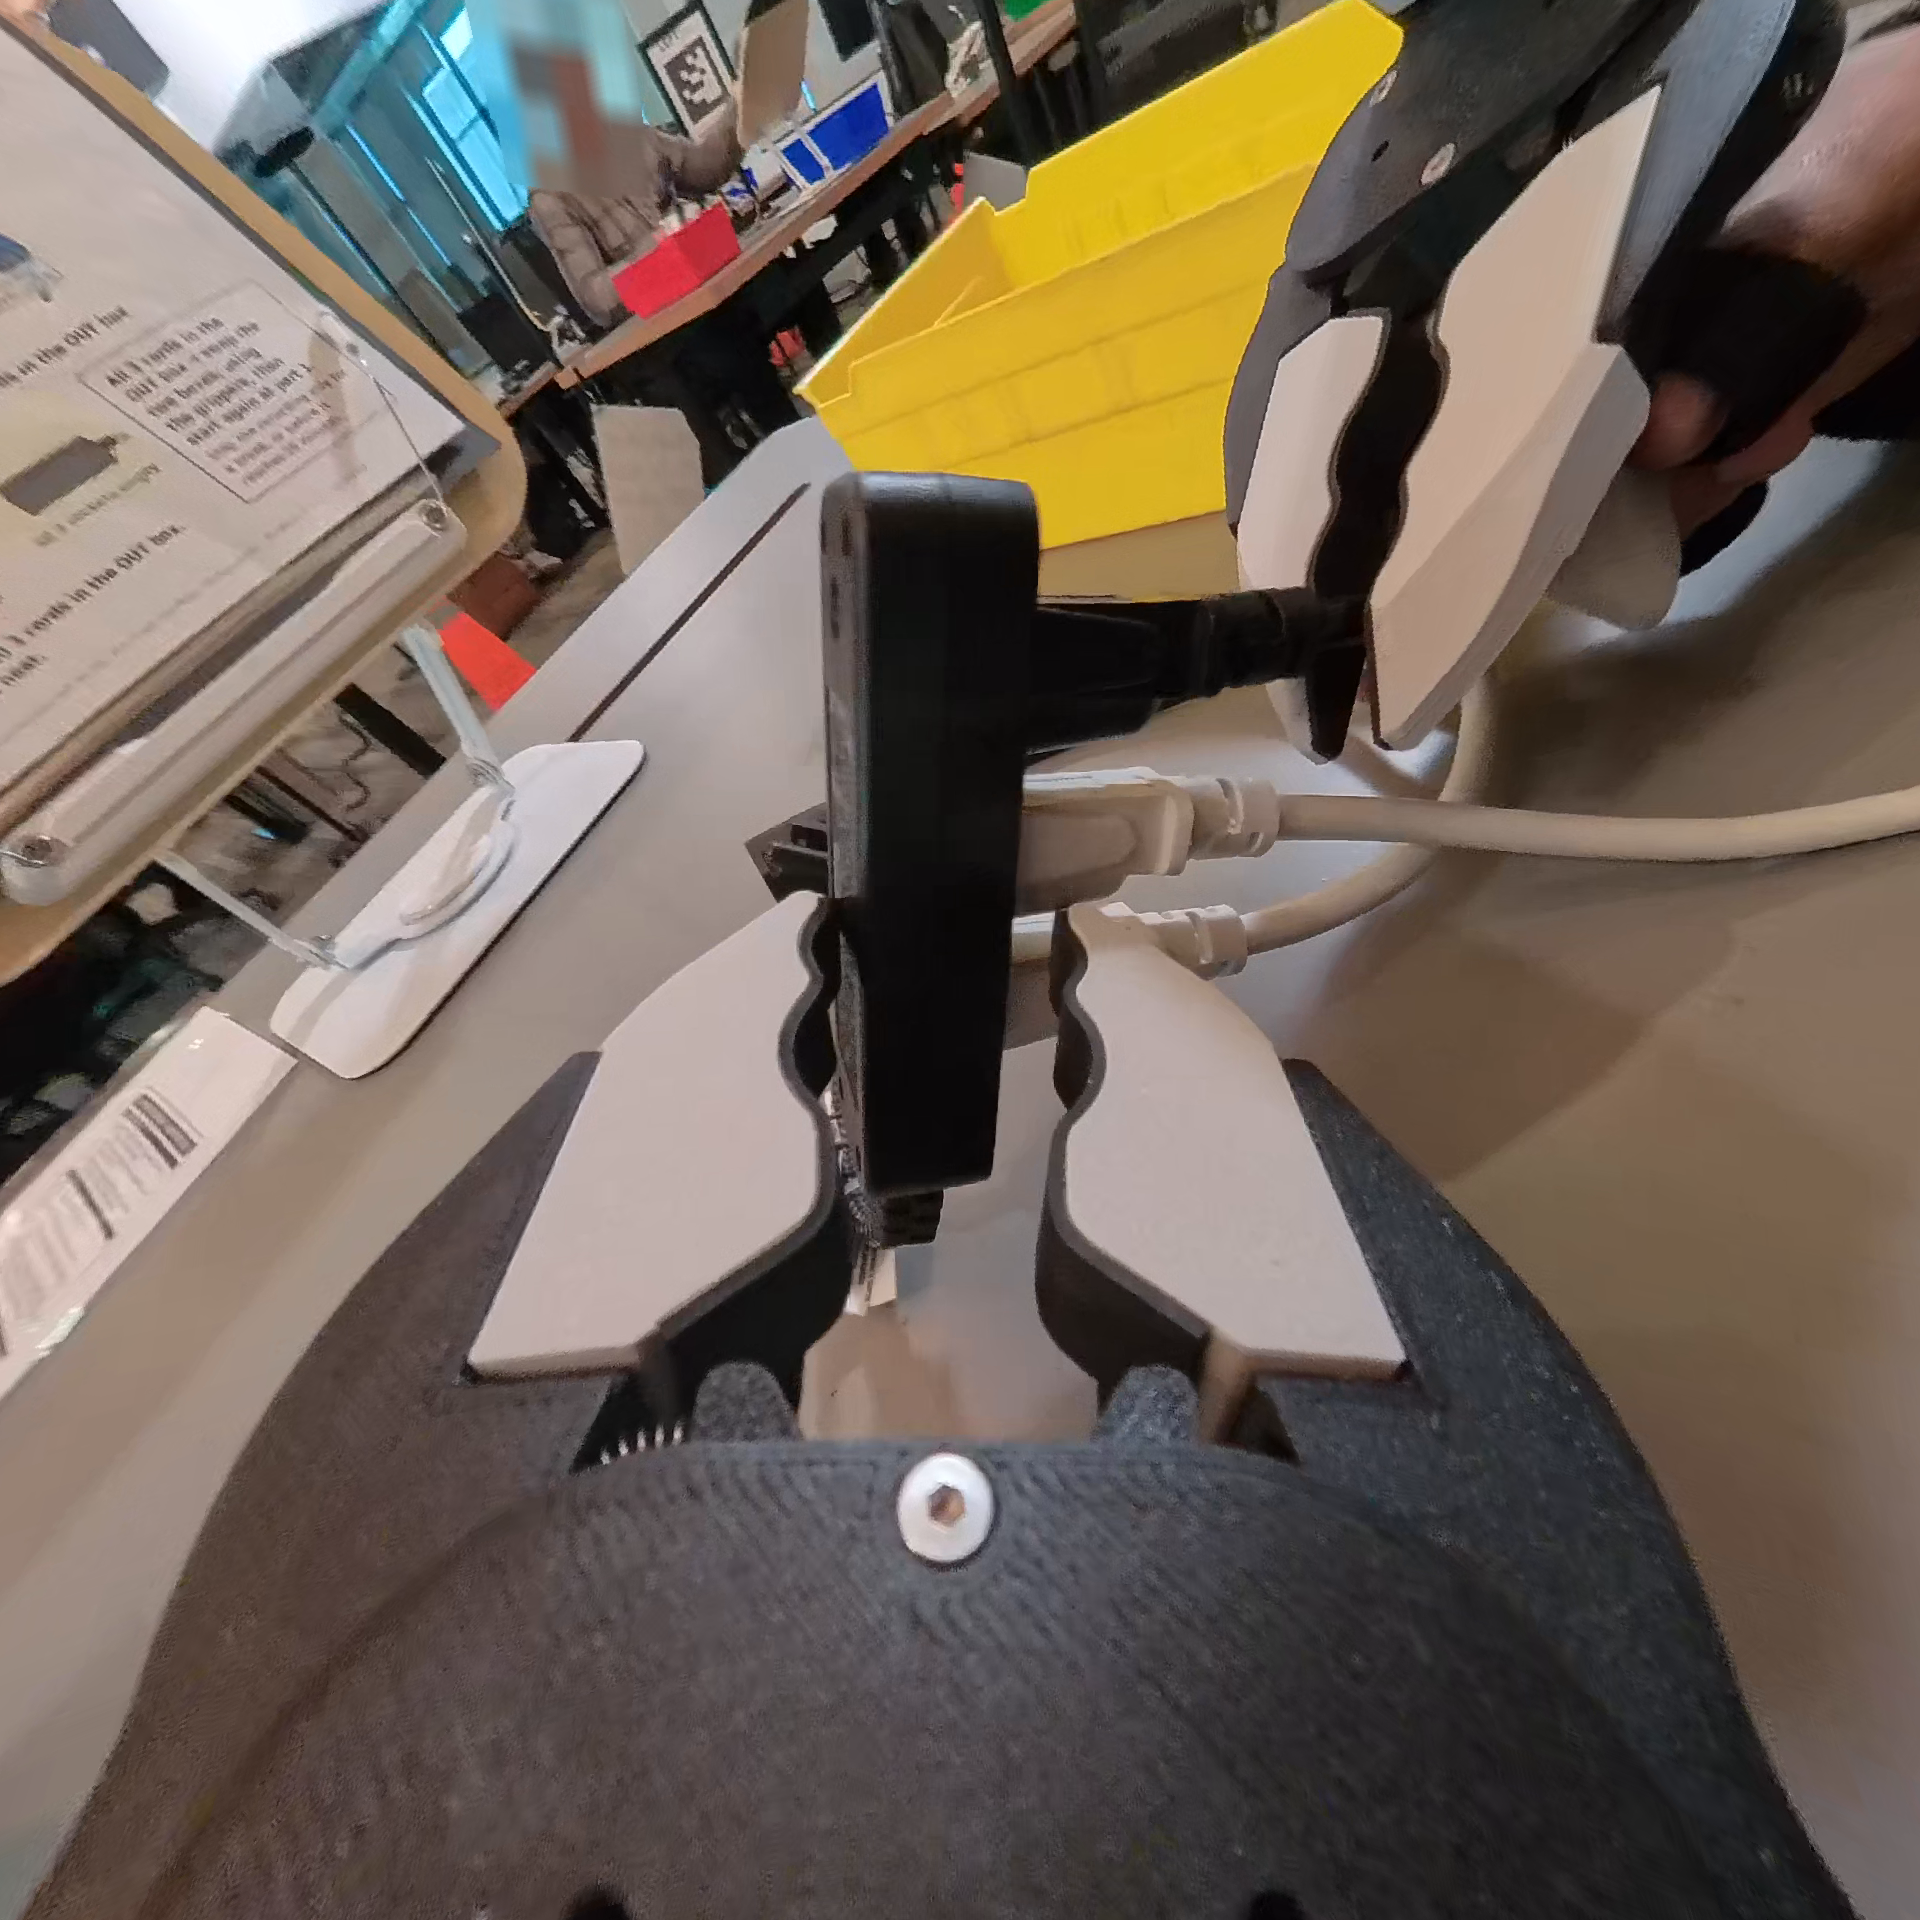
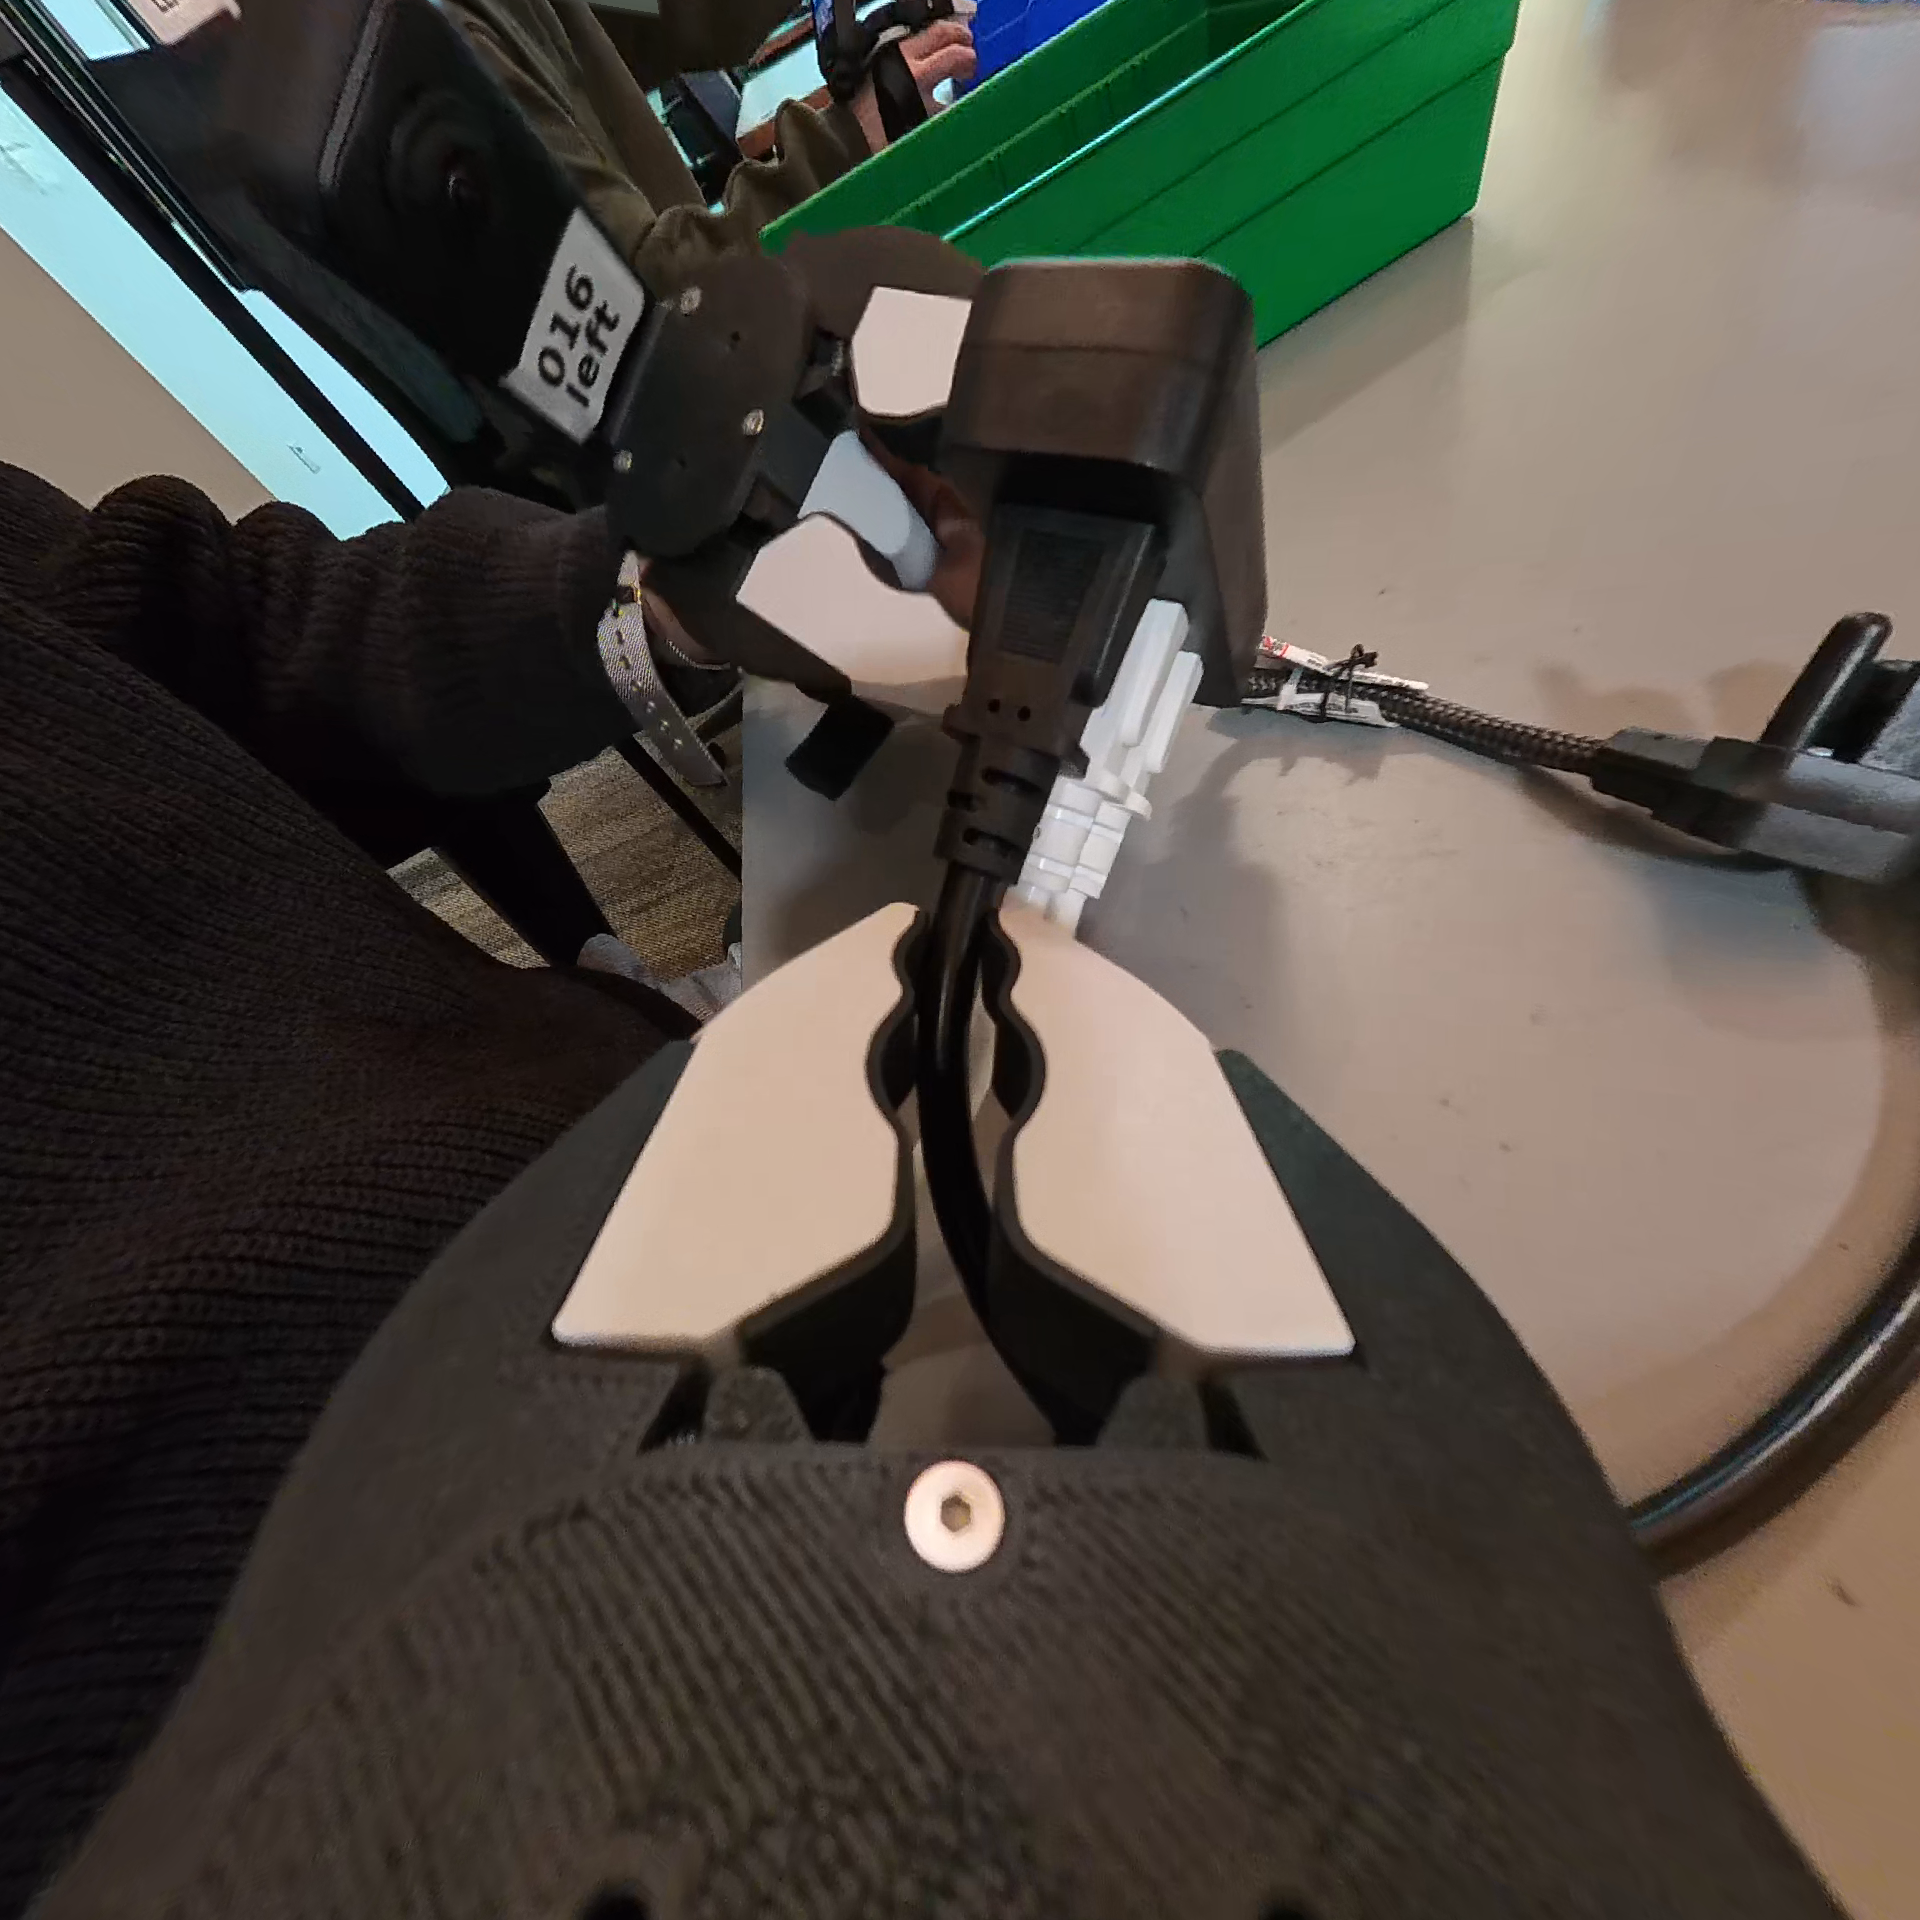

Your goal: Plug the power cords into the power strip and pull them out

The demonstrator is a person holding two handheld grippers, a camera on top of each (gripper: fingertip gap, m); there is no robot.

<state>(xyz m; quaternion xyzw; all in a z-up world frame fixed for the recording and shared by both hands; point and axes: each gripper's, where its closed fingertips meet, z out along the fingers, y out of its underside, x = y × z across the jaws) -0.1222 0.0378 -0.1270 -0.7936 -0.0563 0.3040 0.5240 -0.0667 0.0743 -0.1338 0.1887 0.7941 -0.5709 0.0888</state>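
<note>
**Both grippers on the strip and its black cord**

Closest to the left wrist camera, the left gripper [image 1: 940, 997] has its white fingers [image 1: 686, 1122] around the lower end of the black power strip [image 1: 935, 790]; the left finger presses the strip's edge, while a thin gap shows at the right finger, so the hold looks loose. The strip stands on edge, lifted clear of the grey table [image 1: 1558, 1143]. Three plugs sit in its right-hand face: a black plug [image 1: 1122, 655] uppermost, and two white plugs [image 1: 1122, 831] below it, their white cords [image 1: 1558, 831] running off to the right.

In the right wrist view, the right gripper [image 2: 961, 935] is closed on the black cord [image 2: 951, 1091] just behind the plug's ribbed collar, fingertips pinching it. The person's dark knit sleeve [image 2: 260, 935] fills the left of that view, reaching to the left gripper, which bears a white printed tag [image 2: 577, 332].

Writing is plentiful: a printed instruction sheet on a tilted stand [image 1: 208, 416] to the left, a barcode label [image 1: 104, 1174] lying flat near the table edge, and a square black-and-white marker [image 1: 691, 68] in the background. A small tag [image 2: 1299, 655] hangs on the strip's braided cable [image 2: 1507, 727].

A yellow bin [image 1: 1091, 343] sits behind the strip in the left view; a green bin [image 2: 1195, 135] stands beyond it in the right.
</note>
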